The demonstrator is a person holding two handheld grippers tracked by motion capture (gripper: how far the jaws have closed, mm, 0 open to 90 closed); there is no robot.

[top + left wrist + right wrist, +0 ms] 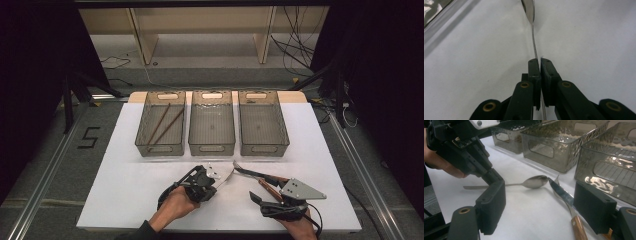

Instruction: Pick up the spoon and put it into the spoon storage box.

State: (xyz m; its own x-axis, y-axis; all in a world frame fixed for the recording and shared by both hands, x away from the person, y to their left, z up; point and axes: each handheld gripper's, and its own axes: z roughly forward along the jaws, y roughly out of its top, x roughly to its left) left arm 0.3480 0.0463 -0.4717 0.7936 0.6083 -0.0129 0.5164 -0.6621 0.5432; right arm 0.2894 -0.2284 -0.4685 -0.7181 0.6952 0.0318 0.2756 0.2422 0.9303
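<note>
- The left gripper (540,61) has its jaws pinched on the thin handle of a spoon (534,42); the handle runs up between the 2 pads and the bowl lies ahead on the table (474,62).
- In the right gripper view the spoon (534,182) lies flat, handle level and bowl just off the tip of a knife (560,191). The grip sits far back on the handle, probably so that the bowl stays free and the spoon can be lifted lengthwise.
- The right gripper (544,207) stands with its jaws wide and nothing pressed between them. The knife, with its wooden handle, lies between the 2 pads, and a fork's tines show just behind the blade. It looks placed to close on the knife, not yet doing so.
- In the high view both grippers sit near the front edge of the table, the left gripper (220,176) at the spoon (226,175) and the right gripper (255,192) beside the knife (252,174).
- Farther back stand 3 bins (212,145) in a row. The left bin (142,135) holds 2 brown sticks, probably chopsticks (164,124); the other 2 look empty.
- The row suggests sorting cutlery by kind, so the spoon likely goes to 1 of the empty bins; which one cannot be told.
</note>
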